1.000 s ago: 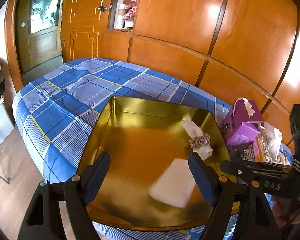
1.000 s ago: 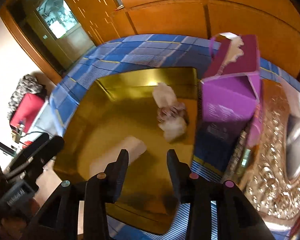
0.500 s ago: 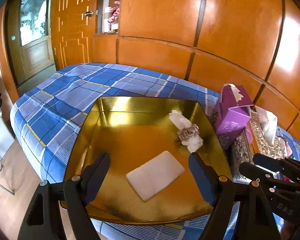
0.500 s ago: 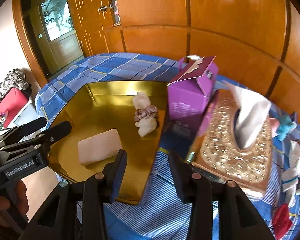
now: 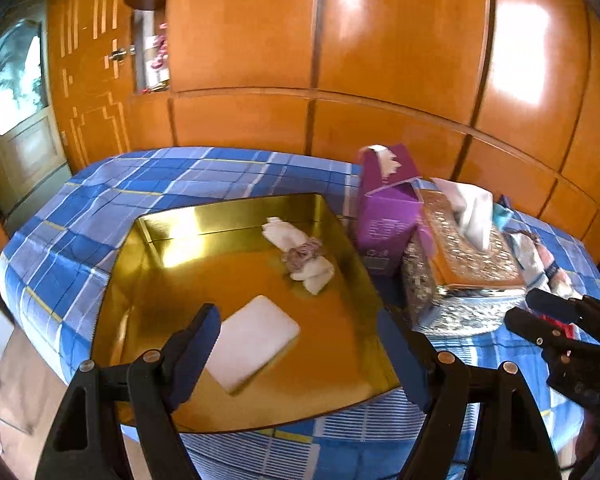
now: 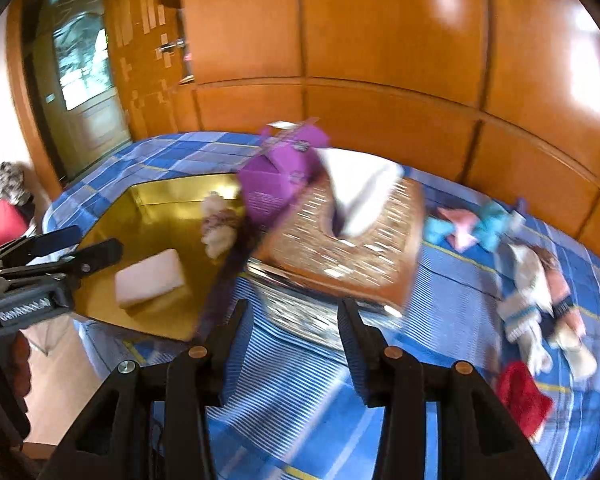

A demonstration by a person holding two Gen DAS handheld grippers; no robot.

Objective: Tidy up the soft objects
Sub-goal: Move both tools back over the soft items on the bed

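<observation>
The left gripper (image 5: 298, 350) hung over the near edge of the gold tray (image 5: 148, 280), its jaws spread wide with nothing between them. Inside the tray lay a flat white pad (image 5: 252, 340), just past the left jaw, and farther back a rolled white cloth ringed by a pinkish scrunchie (image 5: 302, 254), close to the tray's right wall. The tray sat on a bed covered in a blue plaid sheet (image 5: 188, 176).

The right gripper (image 6: 290, 340) was also empty, its jaws moderately apart, poised above the sheet in front of a jewelled tissue box (image 6: 340, 248) with a white tissue sticking up from it. A purple carton (image 6: 278, 176) stood just behind that box, beside the tray.

To the right on the sheet, well apart from the tray, the remaining soft things were scattered: a turquoise and pink bow (image 6: 470, 226), a white-and-blue sock (image 6: 526, 300) beside a small doll-like item that was too blurred to identify, and a red cloth (image 6: 522, 398) nearest the camera.
</observation>
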